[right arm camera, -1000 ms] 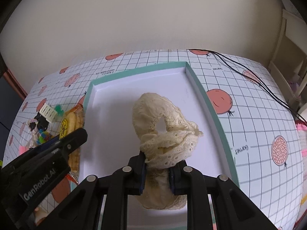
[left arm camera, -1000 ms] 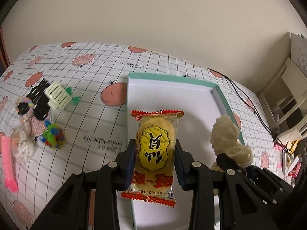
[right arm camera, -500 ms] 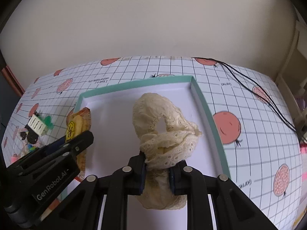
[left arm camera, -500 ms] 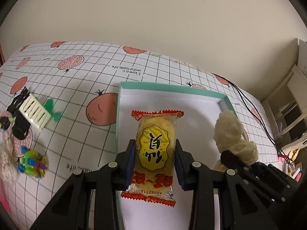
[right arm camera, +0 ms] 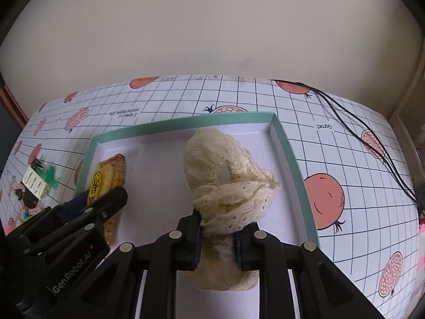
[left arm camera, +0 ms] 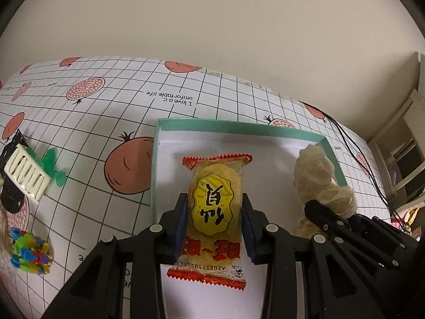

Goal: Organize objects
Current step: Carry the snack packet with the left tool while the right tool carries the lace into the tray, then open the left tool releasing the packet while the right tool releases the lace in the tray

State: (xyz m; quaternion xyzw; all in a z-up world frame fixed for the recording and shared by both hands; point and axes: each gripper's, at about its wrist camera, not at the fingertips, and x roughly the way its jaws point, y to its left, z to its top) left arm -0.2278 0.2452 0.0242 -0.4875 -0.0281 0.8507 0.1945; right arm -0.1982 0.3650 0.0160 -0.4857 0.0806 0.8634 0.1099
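A yellow snack packet (left arm camera: pixel 215 210) with red ends is clamped between the pads of my left gripper (left arm camera: pixel 214 223), held over the left part of a white box with a teal rim (left arm camera: pixel 239 126). In the right wrist view my right gripper (right arm camera: pixel 219 236) is shut on a cream lace scrunchie (right arm camera: pixel 225 175), which hangs over the middle of the same box (right arm camera: pixel 289 146). The scrunchie (left arm camera: pixel 316 178) and the right gripper's black frame show at the right of the left wrist view. The packet (right arm camera: pixel 105 178) and left gripper appear at the left of the right wrist view.
Left of the box on the fruit-print tablecloth lie a cream hair claw (left arm camera: pixel 25 178), a green candy wrapper (left arm camera: pixel 54 167), black clips (left arm camera: pixel 10 199) and a multicoloured toy (left arm camera: pixel 30 250). Black cables (right arm camera: pixel 372 138) run over the table's right side. White shelving (left arm camera: pixel 403 159) stands at the far right.
Both grippers have moved forward over the box while keeping their loads. The box's far wall and the table behind it now sit nearer the centre of each view; the clutter has slid leftwards.
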